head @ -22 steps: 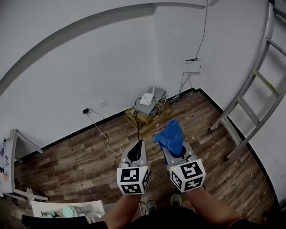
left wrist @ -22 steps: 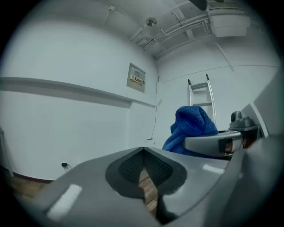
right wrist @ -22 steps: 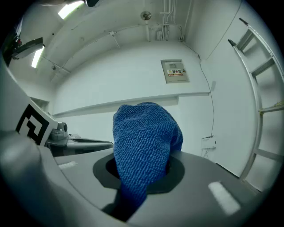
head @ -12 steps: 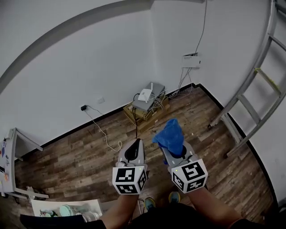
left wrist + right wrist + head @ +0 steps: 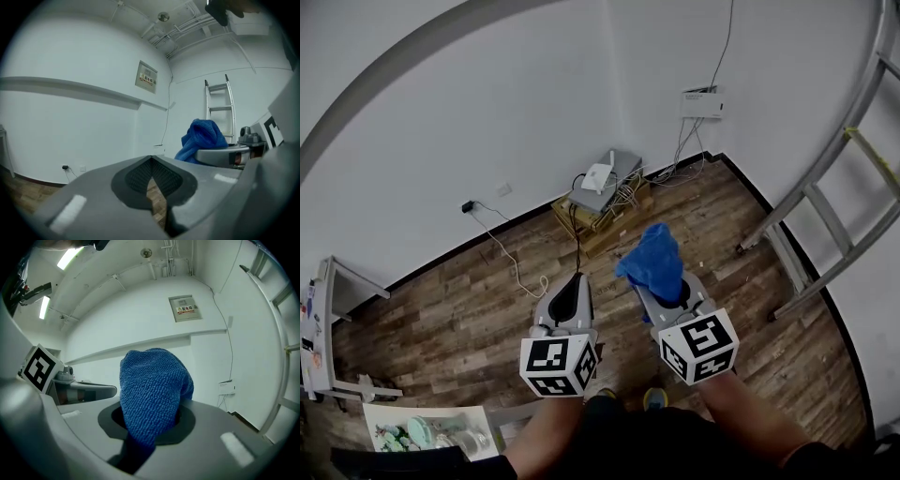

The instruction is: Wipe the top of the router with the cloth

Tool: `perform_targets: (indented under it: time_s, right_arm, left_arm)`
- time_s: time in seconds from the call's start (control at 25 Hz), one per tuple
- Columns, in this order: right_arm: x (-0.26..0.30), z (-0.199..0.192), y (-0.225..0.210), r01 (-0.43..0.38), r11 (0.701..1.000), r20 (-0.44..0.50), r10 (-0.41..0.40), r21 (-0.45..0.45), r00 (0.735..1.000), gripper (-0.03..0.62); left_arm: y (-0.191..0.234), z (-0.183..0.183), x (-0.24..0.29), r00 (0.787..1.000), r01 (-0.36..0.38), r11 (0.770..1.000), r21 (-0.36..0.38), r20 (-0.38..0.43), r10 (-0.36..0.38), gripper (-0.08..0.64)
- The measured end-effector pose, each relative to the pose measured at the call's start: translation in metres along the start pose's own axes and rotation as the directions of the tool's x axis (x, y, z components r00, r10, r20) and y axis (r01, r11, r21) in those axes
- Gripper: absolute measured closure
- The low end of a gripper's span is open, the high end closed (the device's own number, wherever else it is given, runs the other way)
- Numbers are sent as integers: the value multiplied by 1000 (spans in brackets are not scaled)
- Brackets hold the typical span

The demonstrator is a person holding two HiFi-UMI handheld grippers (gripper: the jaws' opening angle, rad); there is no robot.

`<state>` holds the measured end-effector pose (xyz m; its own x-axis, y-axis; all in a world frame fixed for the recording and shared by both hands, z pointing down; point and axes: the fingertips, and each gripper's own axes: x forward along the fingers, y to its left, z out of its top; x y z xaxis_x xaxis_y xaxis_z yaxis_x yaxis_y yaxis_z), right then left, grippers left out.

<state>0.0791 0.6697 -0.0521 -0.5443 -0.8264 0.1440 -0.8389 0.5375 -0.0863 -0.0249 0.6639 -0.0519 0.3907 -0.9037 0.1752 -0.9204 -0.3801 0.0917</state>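
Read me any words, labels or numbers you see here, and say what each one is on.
"配电箱", seemingly, on the red-and-white label of the wall panel; too small to be sure.
Left marker cube and right marker cube: square patterns only, no letters.
Router and white wall box: no readable print.

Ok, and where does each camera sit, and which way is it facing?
Head view: on the person's head, facing steeply down at the wood floor; both forearms, left gripper, right gripper and a far white router show.
Left gripper view: on the left gripper, facing along its shut, empty jaws toward the white wall.
Right gripper view: on the right gripper, facing along jaws shut on the crumpled blue terry cloth.
Shared: all three show the cloth.
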Motion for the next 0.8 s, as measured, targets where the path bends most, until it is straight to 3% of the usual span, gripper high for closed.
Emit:
perform_targets:
  time_s: [0.24,0.4,0.8]
  right_arm:
    - [42,-9,-24,-23,1000,-25,24,22,999,486]
    - [97,-13,-41,-18,1000,-50,19,18,999,486]
    - [275,24,-105,104,994,-72,-102,28,992,486]
  left_arm:
    - [21,0,43,999,0,1000,6,-35,0,558]
    - [51,-3,96,998,37,999,-11,-53,-38,558]
    - [154,41,266,980,185,982,-22,-75,-186,558]
